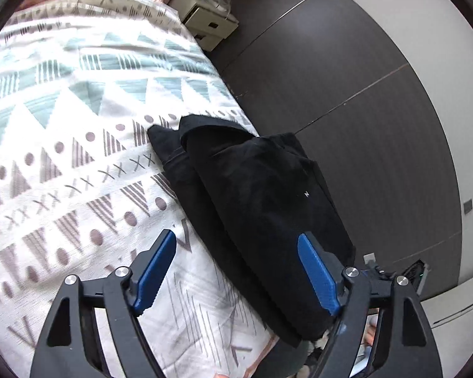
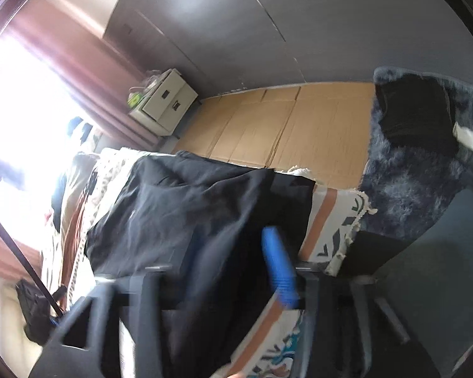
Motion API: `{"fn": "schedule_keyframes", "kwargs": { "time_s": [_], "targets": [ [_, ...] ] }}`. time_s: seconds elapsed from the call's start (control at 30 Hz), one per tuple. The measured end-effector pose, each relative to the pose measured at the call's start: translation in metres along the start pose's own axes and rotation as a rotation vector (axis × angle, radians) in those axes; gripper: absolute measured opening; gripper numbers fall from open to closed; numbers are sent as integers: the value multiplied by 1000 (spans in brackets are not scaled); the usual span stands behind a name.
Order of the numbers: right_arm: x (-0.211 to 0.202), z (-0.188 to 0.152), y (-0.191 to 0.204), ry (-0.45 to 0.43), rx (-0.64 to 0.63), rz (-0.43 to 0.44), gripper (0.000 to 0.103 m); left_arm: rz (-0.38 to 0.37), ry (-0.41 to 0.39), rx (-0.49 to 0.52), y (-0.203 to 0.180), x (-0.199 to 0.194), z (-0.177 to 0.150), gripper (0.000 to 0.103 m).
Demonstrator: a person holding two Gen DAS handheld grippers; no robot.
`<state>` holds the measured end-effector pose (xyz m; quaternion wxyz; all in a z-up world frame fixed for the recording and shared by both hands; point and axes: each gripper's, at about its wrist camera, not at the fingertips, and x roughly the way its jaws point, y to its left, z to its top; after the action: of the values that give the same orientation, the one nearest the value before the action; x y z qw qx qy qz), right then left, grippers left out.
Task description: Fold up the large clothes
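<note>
Left tool (image 1: 236,271) stands with its two blue-padded fingers (image 1: 156,272) spread wide, nothing between the pads; it hangs above the near edge of the bed, pointing down and forward. Its right-hand pad overlaps the dark cloth in the picture, but whether it touches the cloth I cannot tell. Just ahead of it lies the folded black garment (image 1: 261,195), a long, thick bundle of soft fabric with a small white mark on its top face. The garment rests on the white bedspread with grey and teal triangles, dots and crosses (image 1: 78,100), along the bed's right-hand edge, with two layered ends pointing away from the tool.

Right tool (image 2: 236,267) is blurred; one blue pad (image 2: 279,267) shows clearly, the other only as a faint streak, and the gap between them looks open with nothing pinched in it. In this view the black garment (image 2: 189,208) lies directly under and beyond the fingers, spread over the bed's corner, where a fringed, orange-striped edge of the cover (image 2: 331,220) shows beside it.

Farther out, a dark panelled wardrobe wall (image 1: 347,78) runs along the bed, and a small cream drawer cabinet (image 2: 167,100) stands at its far end beside pink curtains (image 2: 88,72). Flattened brown cardboard (image 2: 283,119) covers the floor there, next to a shaggy grey rug (image 2: 410,173).
</note>
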<state>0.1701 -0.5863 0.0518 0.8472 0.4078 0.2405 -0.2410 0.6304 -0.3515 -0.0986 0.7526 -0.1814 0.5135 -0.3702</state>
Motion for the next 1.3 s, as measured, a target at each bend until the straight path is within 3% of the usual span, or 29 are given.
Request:
{"fn": "schedule_keyframes", "kwargs": {
  "time_s": [0.07,0.13,0.37,0.6,0.9,0.97,1.1,1.3],
  "targets": [
    [-14,-7,8,2,-22,16,67,22,-17,37,-9,-18,-5,98],
    [-30,-15,18,9,-47,17,68,33,-29,79,-18,-37,-12,102],
    [-93,-50,51,-13,-155,13,75,91,-87,190,-44,-114,-47,102],
    [-140,-93,83,-4,-277,-26,75,221,-193,324,-59,-188,-92,102],
    [-185,-143,111,-30,-383,-10,75,307,-266,342,-45,-265,-150,102],
    [-197,-160,118,-45,-403,-5,87,318,-275,329,-39,-280,-163,102],
    [-206,-186,123,-56,-442,14,88,368,-271,319,-30,-309,-194,103],
    [-214,-226,130,-48,-499,38,88,409,-342,338,-31,-359,-241,103]
  ]
}}
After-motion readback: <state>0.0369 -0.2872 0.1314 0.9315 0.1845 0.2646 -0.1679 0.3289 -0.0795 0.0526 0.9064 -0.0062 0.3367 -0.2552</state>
